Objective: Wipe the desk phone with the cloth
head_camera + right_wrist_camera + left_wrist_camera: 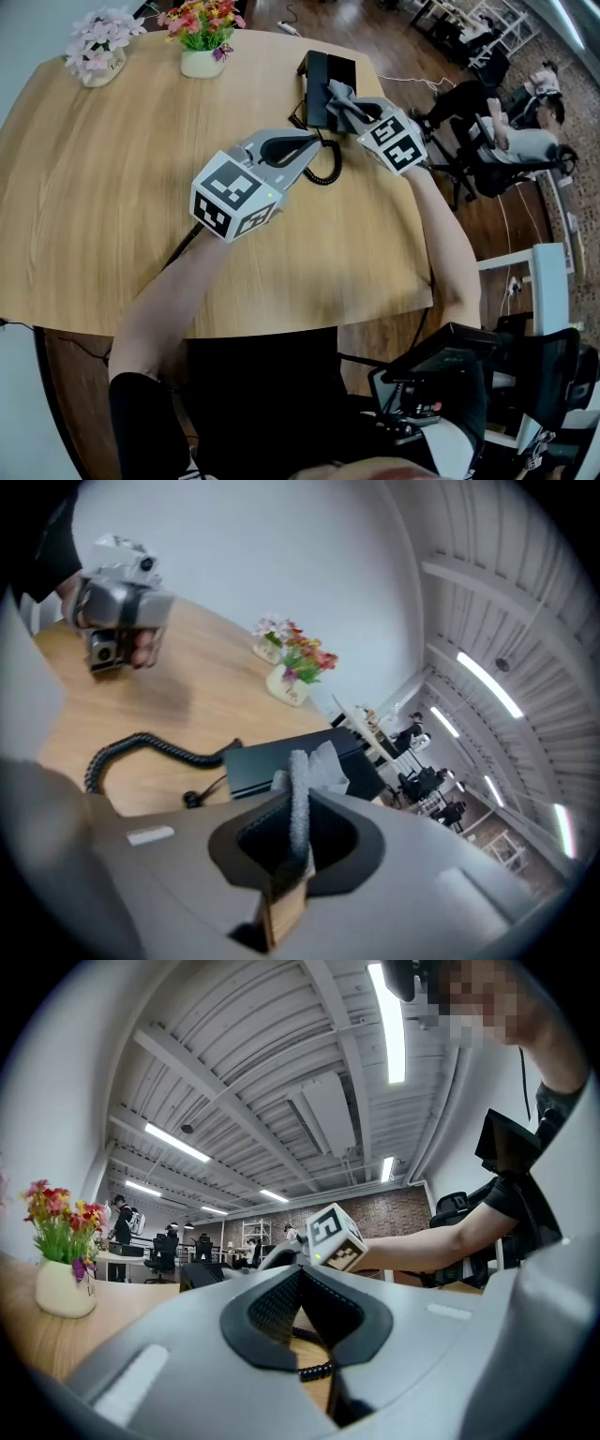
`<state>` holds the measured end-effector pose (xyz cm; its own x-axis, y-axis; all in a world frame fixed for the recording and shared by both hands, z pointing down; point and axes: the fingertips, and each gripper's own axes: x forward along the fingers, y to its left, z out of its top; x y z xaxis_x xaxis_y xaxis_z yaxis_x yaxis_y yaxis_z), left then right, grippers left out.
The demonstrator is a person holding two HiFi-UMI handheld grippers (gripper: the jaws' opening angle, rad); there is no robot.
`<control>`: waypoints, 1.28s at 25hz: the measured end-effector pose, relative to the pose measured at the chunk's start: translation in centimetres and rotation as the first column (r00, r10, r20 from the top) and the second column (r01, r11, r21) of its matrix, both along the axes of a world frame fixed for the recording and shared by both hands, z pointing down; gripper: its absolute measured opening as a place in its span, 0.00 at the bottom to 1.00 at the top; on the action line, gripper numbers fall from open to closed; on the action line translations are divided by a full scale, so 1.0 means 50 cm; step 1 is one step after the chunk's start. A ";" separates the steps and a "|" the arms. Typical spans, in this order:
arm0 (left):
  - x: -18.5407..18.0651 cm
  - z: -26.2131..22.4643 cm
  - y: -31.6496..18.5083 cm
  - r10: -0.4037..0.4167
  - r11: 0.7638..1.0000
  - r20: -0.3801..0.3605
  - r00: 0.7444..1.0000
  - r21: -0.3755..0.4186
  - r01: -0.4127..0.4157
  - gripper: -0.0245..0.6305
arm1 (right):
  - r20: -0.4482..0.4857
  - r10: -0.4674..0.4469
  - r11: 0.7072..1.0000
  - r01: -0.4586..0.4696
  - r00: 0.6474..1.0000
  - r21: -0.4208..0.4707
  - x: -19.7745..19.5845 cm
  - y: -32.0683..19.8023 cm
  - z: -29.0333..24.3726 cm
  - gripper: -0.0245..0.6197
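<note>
Your left gripper (314, 142) is hanging nearest to you, over the middle of the desk (94, 206). Its jaws are resting together with nothing between them; only the coiled cord (328, 171) is showing below the tips. Going to the right, your right gripper (343, 97) is pinching the grey cloth (335, 90) in a bunched fold. You are holding it over the black desk phone (328, 66), which is sitting near the far edge of the desk, toward its right side. Whether the cloth is already touching the phone is not clear. The cloth is looking soft, light and limp, so it is probably going to fold under any push; gripping close to the bunch is giving you more control. The phone is looking stiff but light, and on smooth wood it is likely to slide under pressure, so your free gripper is well placed for steadying its near edge.
</note>
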<state>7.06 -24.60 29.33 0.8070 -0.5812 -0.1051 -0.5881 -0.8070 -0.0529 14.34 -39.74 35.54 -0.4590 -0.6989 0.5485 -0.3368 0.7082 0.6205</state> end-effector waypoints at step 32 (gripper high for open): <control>0.003 -0.001 0.001 0.000 1.000 0.001 1.000 -0.005 0.000 0.04 | -0.083 -0.078 0.986 0.065 0.994 -0.155 0.021 0.108 0.096 0.07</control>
